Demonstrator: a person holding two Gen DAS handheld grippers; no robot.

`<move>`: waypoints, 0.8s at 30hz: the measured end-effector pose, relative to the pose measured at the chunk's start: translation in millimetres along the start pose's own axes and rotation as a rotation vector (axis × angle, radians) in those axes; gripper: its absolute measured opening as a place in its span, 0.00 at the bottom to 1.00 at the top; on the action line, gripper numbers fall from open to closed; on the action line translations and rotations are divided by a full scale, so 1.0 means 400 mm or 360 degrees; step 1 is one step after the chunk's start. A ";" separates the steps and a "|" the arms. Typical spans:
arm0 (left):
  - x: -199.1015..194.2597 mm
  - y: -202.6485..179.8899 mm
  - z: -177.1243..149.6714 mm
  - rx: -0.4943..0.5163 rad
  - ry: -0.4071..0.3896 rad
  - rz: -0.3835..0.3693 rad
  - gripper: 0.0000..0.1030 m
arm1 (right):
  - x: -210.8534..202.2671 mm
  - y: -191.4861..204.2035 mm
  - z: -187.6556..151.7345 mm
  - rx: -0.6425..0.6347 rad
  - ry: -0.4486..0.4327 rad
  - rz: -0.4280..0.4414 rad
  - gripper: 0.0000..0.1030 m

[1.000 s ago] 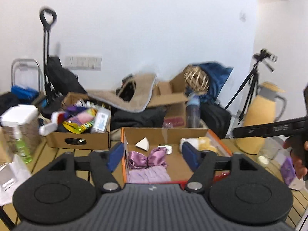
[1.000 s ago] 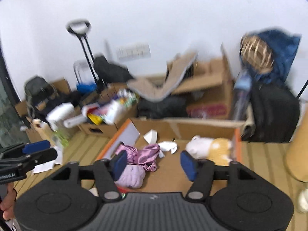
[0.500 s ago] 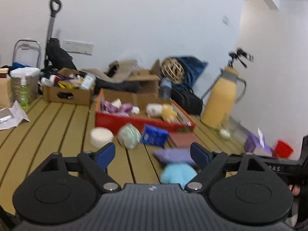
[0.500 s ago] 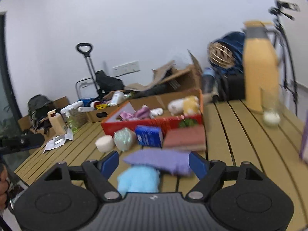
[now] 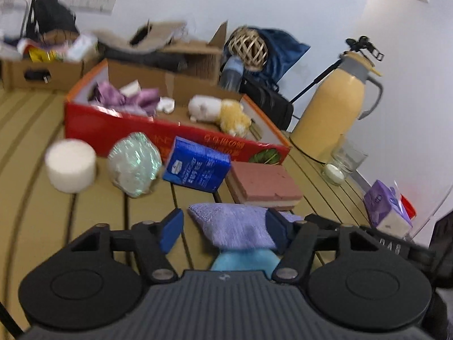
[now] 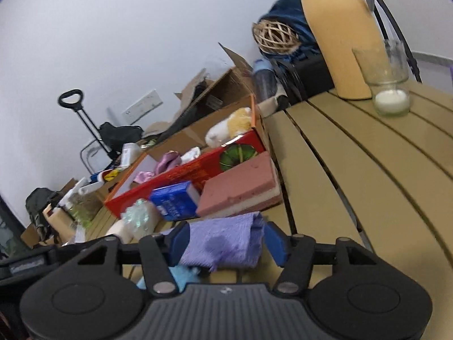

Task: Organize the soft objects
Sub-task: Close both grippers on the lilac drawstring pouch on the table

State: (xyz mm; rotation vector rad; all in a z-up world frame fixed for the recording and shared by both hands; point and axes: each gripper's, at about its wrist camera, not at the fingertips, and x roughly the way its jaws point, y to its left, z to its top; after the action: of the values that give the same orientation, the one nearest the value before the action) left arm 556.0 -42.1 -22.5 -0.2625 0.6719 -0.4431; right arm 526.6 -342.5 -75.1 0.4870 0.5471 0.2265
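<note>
Several soft items (image 5: 133, 167) on slatted table (image 6: 368, 170)

A slatted tan wooden table (image 5: 34, 226) carries everything. Near the front lies a purple towel (image 5: 235, 223), with a light blue soft thing (image 5: 243, 260) just nearer, partly under it. Beyond them sit, left to right, a white cylinder (image 5: 70, 164), a shiny crinkled bundle (image 5: 133, 164), a blue tissue pack (image 5: 198, 164) and a pink sponge block (image 5: 263, 181). Behind these stands a red open box (image 5: 113, 127). Far right stand a yellow jug (image 5: 331, 113) and a glass jar (image 5: 339, 164); a purple tissue pack (image 5: 385, 209) lies right.
</note>
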 end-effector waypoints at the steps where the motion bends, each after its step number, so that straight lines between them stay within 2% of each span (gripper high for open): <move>1: 0.018 0.007 -0.001 -0.0017 0.0018 -0.0024 0.55 | 0.013 0.008 -0.004 -0.0047 -0.0002 -0.0034 0.54; 4: 0.061 0.026 -0.018 -0.0056 0.0118 -0.0102 0.22 | 0.048 0.032 -0.018 -0.0208 0.0029 -0.0128 0.53; 5: 0.064 0.033 -0.025 -0.0074 0.0126 -0.0139 0.21 | 0.060 0.038 -0.024 -0.0251 0.0059 -0.0147 0.50; 6: 0.063 0.038 -0.030 -0.0081 0.0113 -0.0156 0.19 | 0.068 0.043 -0.029 -0.0289 0.0085 -0.0150 0.43; 9: 0.062 0.039 -0.038 -0.0077 0.0097 -0.0191 0.16 | 0.079 0.073 -0.045 -0.0464 0.0088 -0.0219 0.35; 14: 0.062 0.034 -0.043 -0.0067 0.0100 -0.0220 0.14 | 0.088 0.102 -0.056 -0.0603 0.0090 -0.0307 0.34; 15: 0.061 0.029 -0.043 -0.0047 0.0095 -0.0216 0.14 | 0.088 0.107 -0.058 -0.0624 0.0094 -0.0310 0.30; 18: 0.054 0.009 -0.046 -0.0002 0.0077 -0.0180 0.12 | 0.086 0.109 -0.060 -0.0671 0.0102 -0.0259 0.17; 22: 0.018 -0.021 -0.038 0.0036 0.0048 -0.0175 0.08 | 0.066 0.109 -0.067 -0.0679 0.0059 -0.0235 0.07; 24: -0.008 -0.041 -0.031 0.0067 0.0012 -0.0166 0.08 | 0.035 0.099 -0.057 -0.0575 0.0011 -0.0149 0.05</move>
State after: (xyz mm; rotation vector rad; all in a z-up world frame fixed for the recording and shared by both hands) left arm 540.4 -56.1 -23.9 -0.2567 0.6574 -0.5579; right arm 522.8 -295.0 -78.8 0.1095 0.5203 0.2318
